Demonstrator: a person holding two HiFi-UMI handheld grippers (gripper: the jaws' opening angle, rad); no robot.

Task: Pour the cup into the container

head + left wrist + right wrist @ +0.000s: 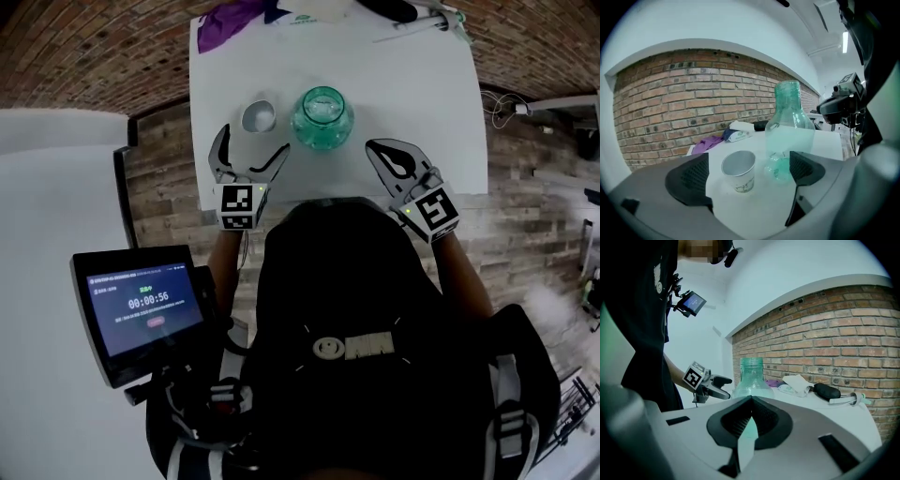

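From the head view, the white bench [422, 122] has lots of bare room to the right of the container and in front of it, up to the near edge. The cup [259, 116] stands upright just left of the green glass container [322, 117]; they do not touch. A purple cloth [230, 17] lies at the far edge. The left gripper [254, 141] hovers near the cup. The right gripper [377, 147] is on the container's other side.

In the left gripper view, the jaws are spread wide. The cup stands between them, but they do not touch it. I cannot tell what is in it. Something green sits in the bottom of the container.

In the right gripper view, the jaws are pressed together on nothing and point toward the container. A brick wall [843, 333] is behind.
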